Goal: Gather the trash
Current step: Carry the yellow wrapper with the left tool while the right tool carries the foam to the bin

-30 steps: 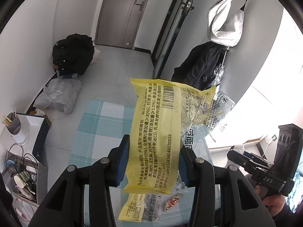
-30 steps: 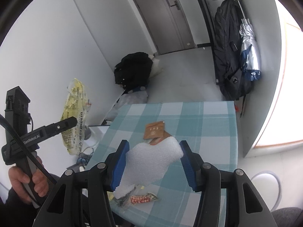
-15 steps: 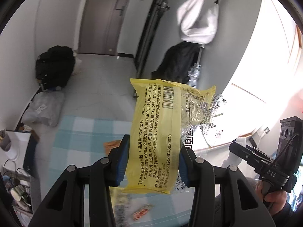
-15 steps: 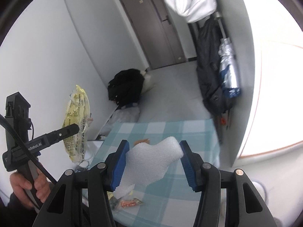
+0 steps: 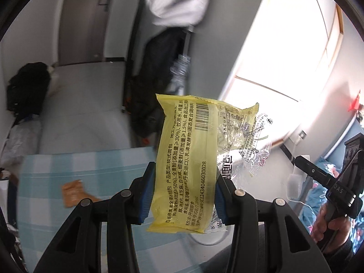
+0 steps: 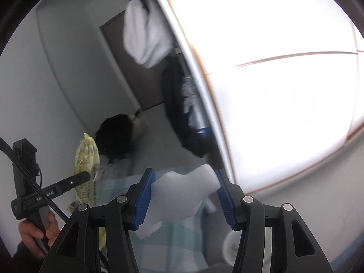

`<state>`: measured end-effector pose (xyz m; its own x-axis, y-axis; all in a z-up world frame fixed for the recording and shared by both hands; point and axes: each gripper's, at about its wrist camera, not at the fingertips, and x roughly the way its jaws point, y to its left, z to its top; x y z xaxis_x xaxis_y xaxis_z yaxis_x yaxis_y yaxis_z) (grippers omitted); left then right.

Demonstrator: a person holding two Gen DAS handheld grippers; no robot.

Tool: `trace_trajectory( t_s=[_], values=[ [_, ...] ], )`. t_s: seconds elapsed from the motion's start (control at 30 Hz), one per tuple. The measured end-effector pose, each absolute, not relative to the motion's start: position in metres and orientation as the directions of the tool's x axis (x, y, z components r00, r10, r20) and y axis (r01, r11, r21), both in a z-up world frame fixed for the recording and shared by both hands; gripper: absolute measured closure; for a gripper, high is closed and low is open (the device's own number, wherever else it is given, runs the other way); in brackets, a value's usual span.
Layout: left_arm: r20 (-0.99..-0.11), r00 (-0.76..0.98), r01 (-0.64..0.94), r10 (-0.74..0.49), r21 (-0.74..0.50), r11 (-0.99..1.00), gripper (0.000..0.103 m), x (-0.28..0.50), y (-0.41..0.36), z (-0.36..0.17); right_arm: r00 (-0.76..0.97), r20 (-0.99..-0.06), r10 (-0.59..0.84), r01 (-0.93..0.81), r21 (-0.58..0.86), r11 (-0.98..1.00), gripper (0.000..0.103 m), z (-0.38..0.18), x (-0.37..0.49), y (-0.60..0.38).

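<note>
My left gripper [image 5: 184,188] is shut on a yellow food wrapper [image 5: 188,159] with black print and a barcode; a crumpled clear wrapper [image 5: 248,141] sticks out behind it on the right. My right gripper [image 6: 184,195] is shut on a white foam piece [image 6: 182,193] that spans the blue pads. From the right wrist view the left gripper [image 6: 86,177] shows at the left with the yellow wrapper [image 6: 86,166] standing up from it. In the left wrist view the right gripper [image 5: 300,161] is at the right edge, held by a hand [image 5: 329,225].
A table with a blue-and-white checked cloth [image 5: 68,166] lies below, with an orange packet [image 5: 72,192] on it. A white round rim [image 5: 211,241] shows under the left gripper and a white bin [image 6: 232,245] under the right. Black bags [image 5: 27,88] sit on the floor; dark and white bags [image 6: 145,43] hang by the window.
Both grippers have swung right and risen slightly with their loads. The table has slid down and left in both views, and the bright window now fills the right side.
</note>
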<state>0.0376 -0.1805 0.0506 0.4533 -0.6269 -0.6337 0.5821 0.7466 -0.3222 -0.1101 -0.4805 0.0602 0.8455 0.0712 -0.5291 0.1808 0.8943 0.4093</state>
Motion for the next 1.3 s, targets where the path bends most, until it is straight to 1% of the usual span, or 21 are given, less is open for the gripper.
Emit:
trace_trajectory(
  t_s=[0.23, 0.57, 0.73, 0.9, 1.0, 1.07, 1.17, 1.3],
  values=[
    [-0.678, 0.35, 0.633, -0.646, -0.337, 0.697, 0.063, 0.039, -0.242, 0.03, 0.816, -0.579, -0.009, 0.318, 0.435, 0.842, 0.05, 0.023, -0.132, -0.543],
    [-0.759, 0.194, 0.659, -0.621, -0.368, 0.656, 0.063, 0.046, -0.317, -0.03, 0.746, -0.666, -0.006, 0.445, 0.49, 0.75, 0.05, -0.064, -0.143, -0.587],
    [-0.821, 0.097, 0.671, -0.563, -0.364, 0.646, 0.063, 0.051, -0.346, -0.07, 0.71, -0.703, 0.029, 0.478, 0.512, 0.714, 0.05, -0.108, -0.135, -0.598],
    [-0.893, -0.003, 0.674, -0.45, -0.334, 0.659, 0.063, 0.056, -0.367, -0.113, 0.669, -0.74, 0.07, 0.522, 0.535, 0.664, 0.05, -0.154, -0.12, -0.605],
    [-0.919, -0.071, 0.683, -0.387, -0.328, 0.653, 0.063, 0.051, -0.376, -0.135, 0.629, -0.769, 0.115, 0.547, 0.543, 0.637, 0.05, -0.187, -0.114, -0.606],
    [-0.928, -0.115, 0.671, -0.355, -0.336, 0.661, 0.063, 0.054, -0.381, -0.147, 0.597, -0.789, 0.142, 0.558, 0.536, 0.633, 0.05, -0.205, -0.113, -0.605],
    [-0.921, -0.208, 0.623, -0.33, -0.384, 0.682, 0.063, 0.058, -0.388, -0.165, 0.565, -0.807, 0.173, 0.569, 0.533, 0.626, 0.05, -0.226, -0.118, -0.602],
    [-0.908, -0.299, 0.575, -0.293, -0.416, 0.705, 0.063, 0.06, -0.4, -0.187, 0.546, -0.811, 0.21, 0.576, 0.545, 0.609, 0.05, -0.239, -0.11, -0.591]
  ],
)
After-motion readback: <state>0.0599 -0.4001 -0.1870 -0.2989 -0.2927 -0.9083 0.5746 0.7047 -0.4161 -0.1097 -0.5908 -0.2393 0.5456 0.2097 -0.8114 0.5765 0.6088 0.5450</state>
